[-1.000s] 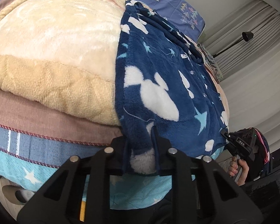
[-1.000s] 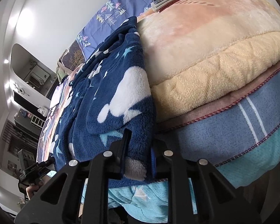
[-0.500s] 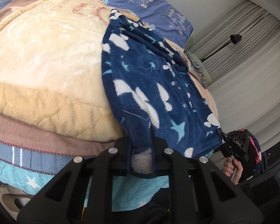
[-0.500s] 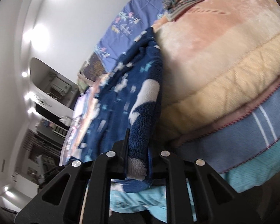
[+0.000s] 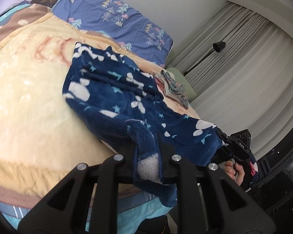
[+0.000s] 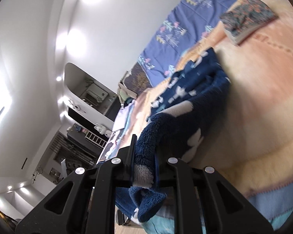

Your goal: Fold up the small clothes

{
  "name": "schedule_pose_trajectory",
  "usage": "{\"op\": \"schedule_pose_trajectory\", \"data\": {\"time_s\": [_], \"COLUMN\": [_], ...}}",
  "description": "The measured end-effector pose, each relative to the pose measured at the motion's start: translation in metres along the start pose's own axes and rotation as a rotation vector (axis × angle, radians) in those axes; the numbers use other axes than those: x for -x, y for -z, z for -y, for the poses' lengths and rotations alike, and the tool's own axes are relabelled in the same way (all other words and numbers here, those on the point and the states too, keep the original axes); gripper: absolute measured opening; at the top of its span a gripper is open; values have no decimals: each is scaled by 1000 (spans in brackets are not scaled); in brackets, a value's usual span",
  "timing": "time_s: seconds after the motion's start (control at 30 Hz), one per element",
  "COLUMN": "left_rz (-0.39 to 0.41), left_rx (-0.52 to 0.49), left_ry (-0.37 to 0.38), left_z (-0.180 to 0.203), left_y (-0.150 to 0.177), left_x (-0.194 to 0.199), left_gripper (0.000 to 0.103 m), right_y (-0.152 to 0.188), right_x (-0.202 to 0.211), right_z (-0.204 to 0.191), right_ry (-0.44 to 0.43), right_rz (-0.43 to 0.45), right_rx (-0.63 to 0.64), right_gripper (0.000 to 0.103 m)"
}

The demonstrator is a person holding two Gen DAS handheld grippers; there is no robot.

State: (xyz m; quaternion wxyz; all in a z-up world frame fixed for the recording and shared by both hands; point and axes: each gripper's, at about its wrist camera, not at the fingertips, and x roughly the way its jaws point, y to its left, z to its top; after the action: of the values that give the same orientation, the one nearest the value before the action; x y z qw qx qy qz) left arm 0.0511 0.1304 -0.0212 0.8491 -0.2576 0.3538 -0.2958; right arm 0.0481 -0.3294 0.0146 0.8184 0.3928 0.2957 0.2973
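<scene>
Folding looks barely begun, in my judgement. Left gripper [image 5: 147, 156] pinches one bottom corner of the blue fleece top [image 5: 115, 97]; right gripper [image 6: 144, 165] pinches the other. Between them the hem hangs lifted above the cream blanket [image 5: 29, 97], collar end resting there. Bringing hem to collar remains; a folded patterned garment [image 6: 248, 17] lies beyond.

fleece top [image 5: 115, 101]: navy w/ white+teal stars | blanket [image 5: 29, 101]: cream | pillow [image 5: 115, 13]: blue, tree print
</scene>
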Motion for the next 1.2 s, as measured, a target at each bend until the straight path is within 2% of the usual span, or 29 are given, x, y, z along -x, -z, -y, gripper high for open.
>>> {"op": "schedule_pose_trajectory", "data": {"time_s": [0.23,0.43,0.6,0.9,1.2], "left_rz": [68,102,126,158,142], "left_rx": [-7,-8,4,8,30], "left_ry": [26,42,52,63,30], "left_z": [4,1,-7,-27,-67], "left_y": [-44,-76,-109,-180,-256], "left_x": [0,-5,-17,-51,-114], "left_gripper": [15,15,15,15,15], "right_y": [-35,-64,-91,-158,-230], "right_x": [-14,-25,-38,-85,-169], "right_z": [-4,-1,0,9,48], "right_ry": [32,26,61,97,162], "right_rz": [41,76,98,105,50], "right_rx": [-35,-73,-72,-74,-109], "right_gripper": [15,15,15,15,15]}}
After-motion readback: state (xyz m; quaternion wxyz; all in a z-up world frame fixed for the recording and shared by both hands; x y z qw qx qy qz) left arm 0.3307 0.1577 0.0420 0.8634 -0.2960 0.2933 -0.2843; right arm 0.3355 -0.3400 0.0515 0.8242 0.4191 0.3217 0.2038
